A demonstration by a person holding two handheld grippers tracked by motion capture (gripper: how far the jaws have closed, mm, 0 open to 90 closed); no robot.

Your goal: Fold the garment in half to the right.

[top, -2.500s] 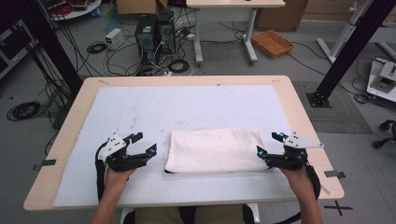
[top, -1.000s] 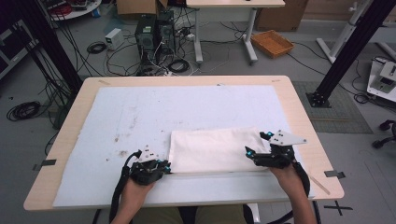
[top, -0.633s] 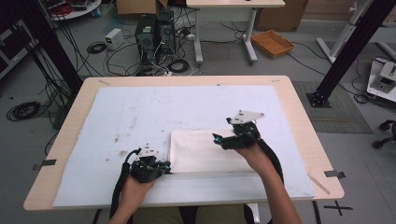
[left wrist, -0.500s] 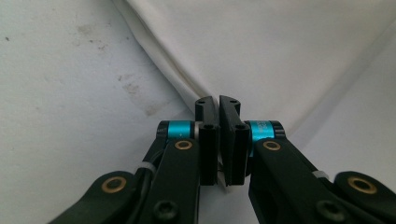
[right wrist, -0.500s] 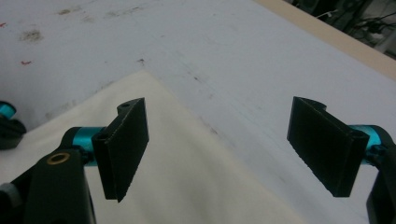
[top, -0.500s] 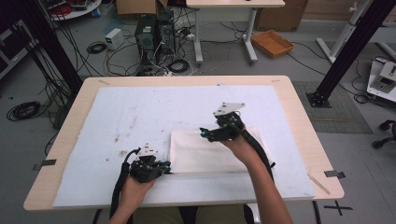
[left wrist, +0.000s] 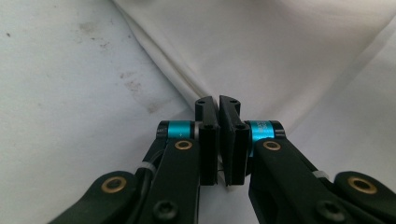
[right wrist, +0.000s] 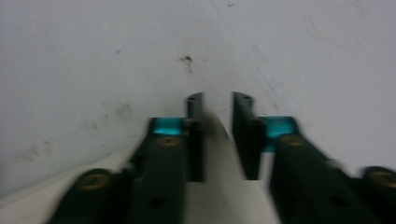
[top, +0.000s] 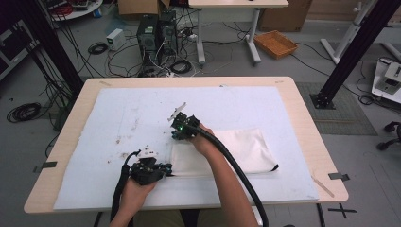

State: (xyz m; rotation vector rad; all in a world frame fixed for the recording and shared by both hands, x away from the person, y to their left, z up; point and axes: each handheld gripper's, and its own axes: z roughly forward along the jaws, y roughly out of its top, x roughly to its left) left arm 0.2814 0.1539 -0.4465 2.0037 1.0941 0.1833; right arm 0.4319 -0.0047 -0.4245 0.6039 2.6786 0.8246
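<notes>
The left gripper (top: 164, 168) is clamping the white cloth (top: 236, 151) by its near-left corner, while the right gripper (top: 176, 134), jaws just closing yet gapped around the far-left corner, is risking a shallow, slipping pinch.

Mat (top: 118, 118) bare around cloth (top: 246, 149); passage free.

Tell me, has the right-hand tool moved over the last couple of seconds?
Yes. The right tool has swept from the cloth's right end to its far left corner, toward the table's middle. Its jaws have just been closing around that corner.
</notes>
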